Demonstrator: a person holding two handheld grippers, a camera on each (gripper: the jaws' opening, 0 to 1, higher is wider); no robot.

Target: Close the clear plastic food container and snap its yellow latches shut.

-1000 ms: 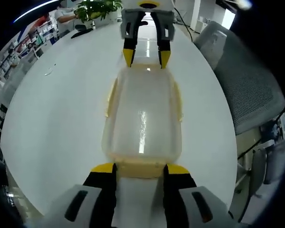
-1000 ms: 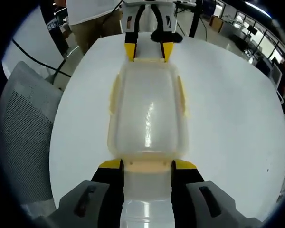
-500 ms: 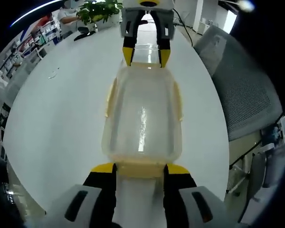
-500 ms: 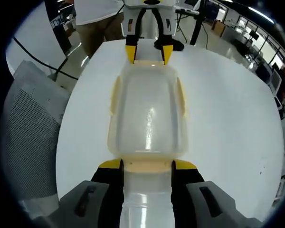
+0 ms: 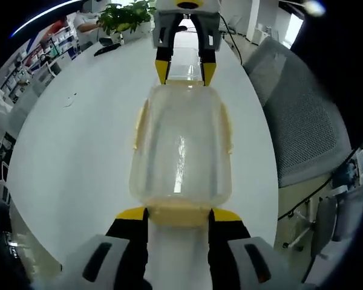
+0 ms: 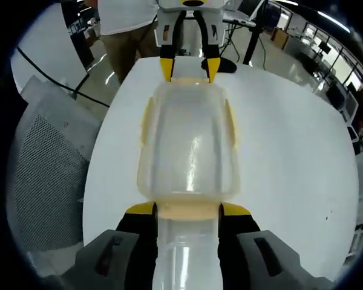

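A clear plastic food container (image 5: 180, 151) with its lid on hangs above the white table (image 5: 78, 151), held at both short ends. My left gripper (image 5: 178, 214) is shut on the near yellow end latch (image 5: 178, 219). My right gripper (image 5: 185, 71) grips the far end. In the right gripper view the same container (image 6: 187, 151) runs from my right gripper (image 6: 188, 209), shut on its end latch (image 6: 188, 211), up to the left gripper (image 6: 186, 68). Pale yellow side latches (image 5: 140, 124) (image 6: 230, 121) lie against the long sides; whether they are snapped I cannot tell.
A grey mesh chair (image 5: 302, 115) stands off one side of the table (image 6: 290, 157) and shows again as the chair (image 6: 45, 175). A potted plant (image 5: 124, 15) sits at the far table end. A person (image 6: 124, 24) stands behind the left gripper.
The table has shrunk and dropped away in both views while the container stays fixed between the jaws: both grippers have risen with the container.
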